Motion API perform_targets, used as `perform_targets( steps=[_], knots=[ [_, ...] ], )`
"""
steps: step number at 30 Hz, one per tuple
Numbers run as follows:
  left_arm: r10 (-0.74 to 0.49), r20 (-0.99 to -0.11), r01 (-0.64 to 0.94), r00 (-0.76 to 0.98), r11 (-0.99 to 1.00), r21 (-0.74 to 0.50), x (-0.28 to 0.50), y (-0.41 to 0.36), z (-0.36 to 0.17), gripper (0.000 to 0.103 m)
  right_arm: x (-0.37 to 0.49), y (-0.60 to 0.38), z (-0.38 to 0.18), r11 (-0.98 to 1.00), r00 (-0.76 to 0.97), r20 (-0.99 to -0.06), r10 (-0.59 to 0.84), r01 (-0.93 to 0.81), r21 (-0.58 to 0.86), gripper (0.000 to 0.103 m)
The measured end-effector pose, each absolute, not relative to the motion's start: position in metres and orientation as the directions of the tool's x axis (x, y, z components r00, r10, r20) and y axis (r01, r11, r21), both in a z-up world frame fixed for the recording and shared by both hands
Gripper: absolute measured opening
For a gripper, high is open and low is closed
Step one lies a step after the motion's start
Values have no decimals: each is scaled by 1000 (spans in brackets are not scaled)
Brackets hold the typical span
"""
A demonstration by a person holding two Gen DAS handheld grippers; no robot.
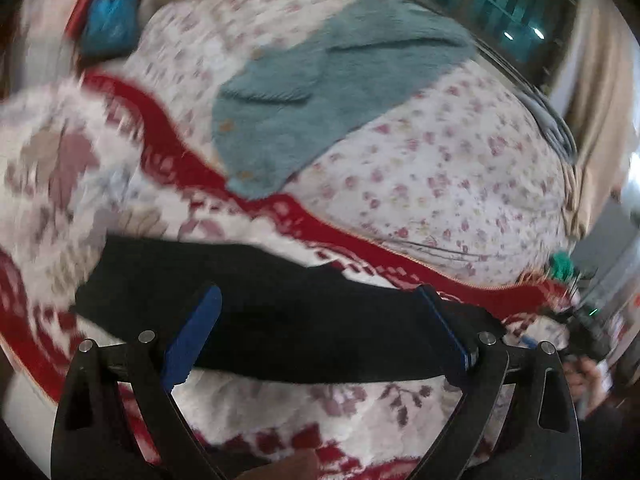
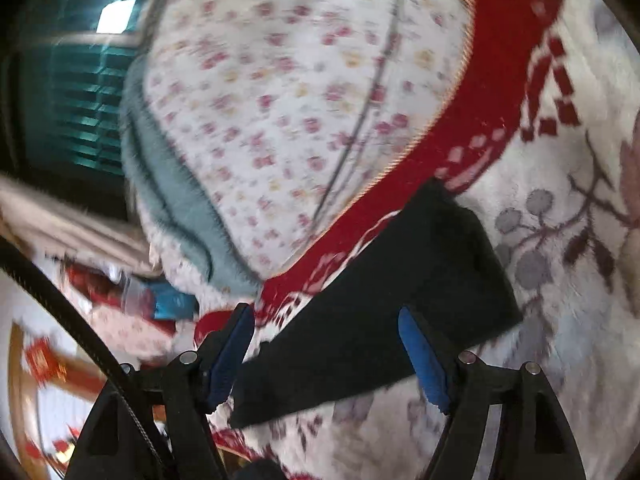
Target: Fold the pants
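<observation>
Left gripper (image 1: pixel 320 328): black frame, blue pads, jaws spread wide, nothing pinched. It hovers over the folded black pants (image 1: pixel 280 320), which pass across the gap between the blue pads (image 1: pixel 192 336).

Right gripper (image 2: pixel 326 354): same build, jaws likewise wide apart and holding nothing, with one end of the black pants (image 2: pixel 380 312) lying between and beyond them.

Black pants: a dark, folded strip of soft cloth, flat on the fleece blanket (image 1: pixel 60 168), white with a red border and dusky flower motifs.

Beyond the pants, past the blanket's red border: a white bedsheet (image 1: pixel 440 160) with small pink flowers.

Farther still from the pants, on that sheet: a grey-blue fleecy garment (image 1: pixel 320 92), spread flat.

Farthest from the pants: a bright blue bundle (image 1: pixel 108 24), blurred, at the bed's edge.
</observation>
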State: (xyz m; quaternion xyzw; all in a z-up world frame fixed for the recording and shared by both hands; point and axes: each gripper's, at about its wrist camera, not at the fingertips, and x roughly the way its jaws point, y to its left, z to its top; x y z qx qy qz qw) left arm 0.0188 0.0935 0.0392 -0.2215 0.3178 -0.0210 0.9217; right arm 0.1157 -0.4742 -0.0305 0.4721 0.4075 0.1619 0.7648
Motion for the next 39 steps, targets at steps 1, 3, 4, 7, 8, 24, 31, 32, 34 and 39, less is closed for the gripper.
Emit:
perform_targets(
  steps=[1,3,4,7,8,24,31,32,34,39],
  knots=[
    [-194,-590,-144,784,867,-477,19,110,25,96,126,-473,-39,489,597,-472,649,148,860,74],
    [-218,-612,-211,761,808,-550,17,130,2,96,135,-469,-45,491,580,-492,649,174,854,74],
    [-238,-621,-238,747,776,-584,16,136,-7,96,139,-469,-49,494,570,-509,645,197,847,74],
    [-356,-548,-234,757,635,-736,8,156,-23,96,151,-465,-70,483,518,-550,655,273,832,73],
    [-343,-547,-242,764,633,-735,7,153,-21,96,153,-465,-75,477,513,-554,655,288,830,72],
    [-359,-535,-238,765,614,-753,12,147,-22,96,151,-474,-91,512,502,-593,630,306,803,37],
    [-379,-526,-239,761,590,-771,12,152,-23,96,77,-517,-79,552,513,-682,521,407,728,49],
    [-379,-526,-240,761,589,-772,12,152,-23,96,74,-521,-82,540,509,-679,529,415,732,49],
    [-372,-525,-241,765,591,-770,11,153,-22,96,73,-521,-88,521,482,-673,562,426,740,49],
    [-381,-477,-228,792,540,-810,6,167,-21,96,85,-514,-94,449,487,-584,650,374,811,46]
  ],
)
